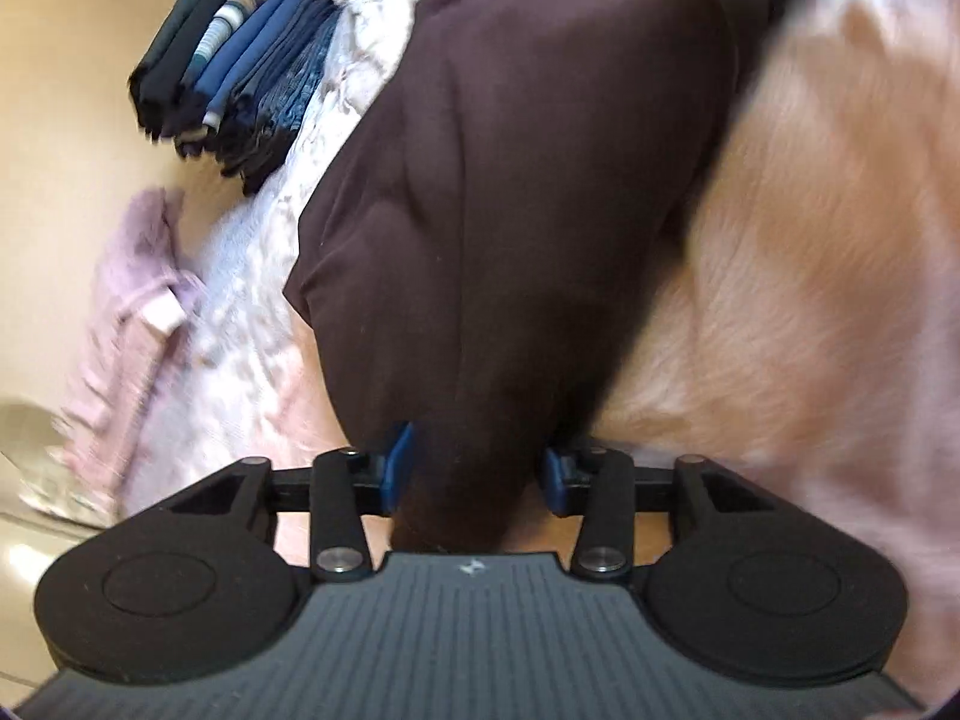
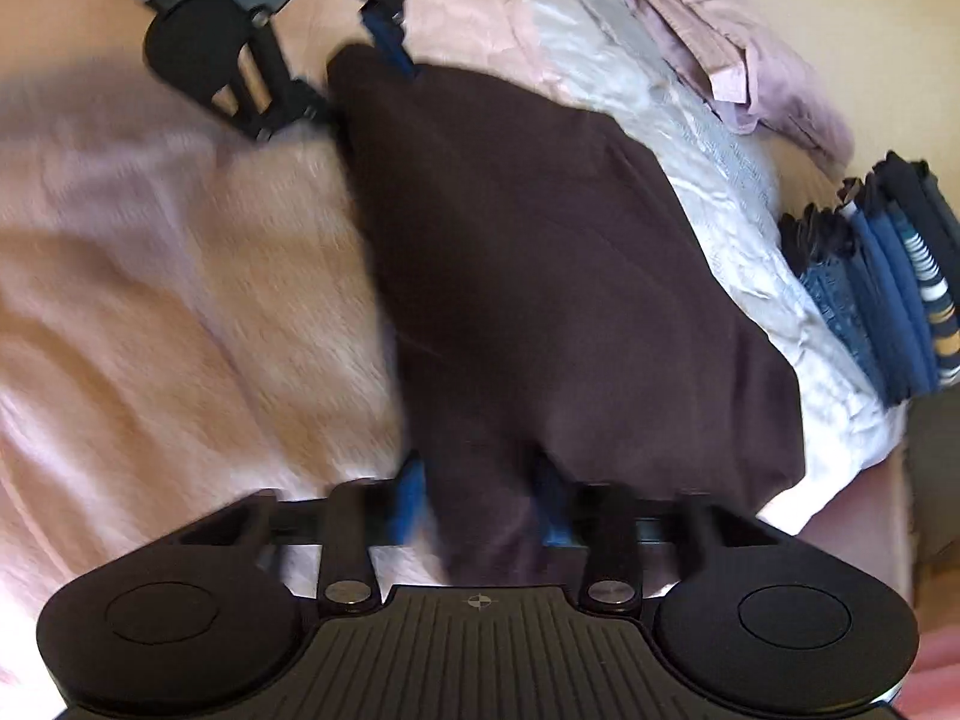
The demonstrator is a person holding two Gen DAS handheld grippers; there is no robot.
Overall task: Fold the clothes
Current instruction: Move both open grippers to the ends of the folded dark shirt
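Note:
A dark brown garment [image 1: 540, 180] lies stretched over a pink blanket on the bed. In the left wrist view, my left gripper [image 1: 477, 474] is shut on a bunched end of it, and the cloth fills the gap between the blue pads. In the right wrist view, the same garment [image 2: 540, 270] runs away from my right gripper [image 2: 480, 504], which is shut on its near end. My left gripper [image 2: 366, 78] shows at the top left there, clamped on the far corner. The picture is blurred by motion.
A stack of folded blue and dark clothes [image 1: 240, 72] [image 2: 888, 288] sits at the bed's edge. A crumpled lilac shirt [image 1: 138, 312] [image 2: 738, 60] lies on a pale sheet [image 1: 270, 240] [image 2: 720, 198]. The fuzzy pink blanket [image 1: 810, 300] [image 2: 180, 240] covers the other side.

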